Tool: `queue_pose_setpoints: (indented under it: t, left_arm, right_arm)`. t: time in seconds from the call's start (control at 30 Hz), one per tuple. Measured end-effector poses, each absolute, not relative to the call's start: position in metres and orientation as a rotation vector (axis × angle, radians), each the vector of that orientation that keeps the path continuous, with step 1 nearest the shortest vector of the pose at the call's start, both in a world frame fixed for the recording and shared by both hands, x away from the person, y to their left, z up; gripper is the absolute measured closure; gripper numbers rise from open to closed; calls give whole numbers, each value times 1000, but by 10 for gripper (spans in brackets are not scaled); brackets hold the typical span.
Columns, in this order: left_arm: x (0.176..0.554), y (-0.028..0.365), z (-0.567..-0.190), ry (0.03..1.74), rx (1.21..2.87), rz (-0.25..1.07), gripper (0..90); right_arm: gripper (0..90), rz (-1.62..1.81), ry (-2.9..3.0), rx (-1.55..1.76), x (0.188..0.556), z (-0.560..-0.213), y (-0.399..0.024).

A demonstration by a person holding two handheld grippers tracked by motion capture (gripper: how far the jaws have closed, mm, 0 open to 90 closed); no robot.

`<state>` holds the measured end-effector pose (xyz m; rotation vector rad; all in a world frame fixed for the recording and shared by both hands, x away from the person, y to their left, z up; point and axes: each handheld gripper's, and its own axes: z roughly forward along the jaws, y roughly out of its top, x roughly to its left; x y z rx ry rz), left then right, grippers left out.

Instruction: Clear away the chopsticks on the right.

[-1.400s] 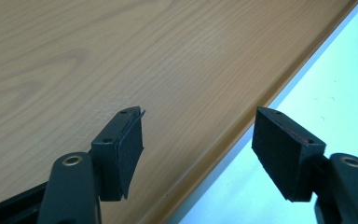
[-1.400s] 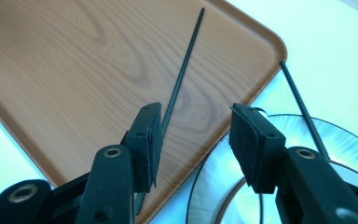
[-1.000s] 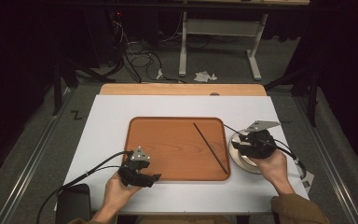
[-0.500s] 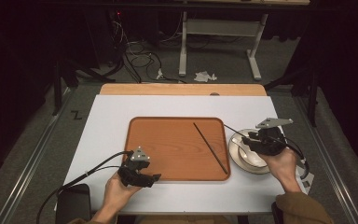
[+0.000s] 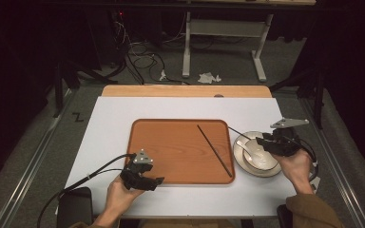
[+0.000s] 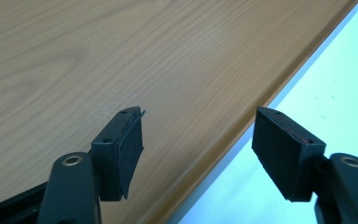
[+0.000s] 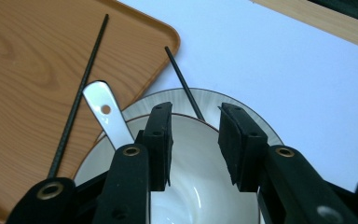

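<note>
- Two claws in my high view: left claw [image 5: 145,178] at the near edge of the wooden tray [image 5: 171,147], right claw [image 5: 271,142] over the bowl [image 5: 256,159] on the right of the tabletop [image 5: 114,123].
- Left claw: jaws spread wide, nothing between them. In its own view one pad hangs over the tray [image 6: 121,56], the other over the white tabletop [image 6: 335,88] just past the tray rim.
- Right claw [image 7: 195,140]: jaws partly apart and have just been closing. Pads sit above the bowl [image 7: 191,186], gap between them empty, no grip on anything that I can see.
- Bowl stands on a plate [image 7: 256,121], just beside the tray's right edge, on the tabletop.
- White spoon [image 7: 105,114] rests in the bowl, handle leaning out over the rim toward the tray [image 7: 23,93].
- One black chopstick [image 7: 79,98] lies on the tray, diagonal, near its right edge; also seen in the high view [image 5: 214,149].
- Second chopstick [image 7: 182,79] lies off the tray, one end on the plate rim, other end on the tabletop near the tray corner.
- Both hands grip the claw bodies from the near side: left hand [image 5: 121,194], right hand [image 5: 297,166].
</note>
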<state>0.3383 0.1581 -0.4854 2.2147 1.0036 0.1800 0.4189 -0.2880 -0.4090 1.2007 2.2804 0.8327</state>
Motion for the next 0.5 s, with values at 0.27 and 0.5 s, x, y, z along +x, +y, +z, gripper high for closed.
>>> queue_pose_setpoints:
  t: [0.27, 0.5]
  left_arm:
    - [338, 158, -486, 1005, 2214, 181, 334]
    - [338, 158, -485, 1002, 2211, 190, 334]
  right_arm:
    - [669, 809, 2263, 1243, 422, -411, -301]
    - [674, 795, 2253, 1265, 423, -414, -310]
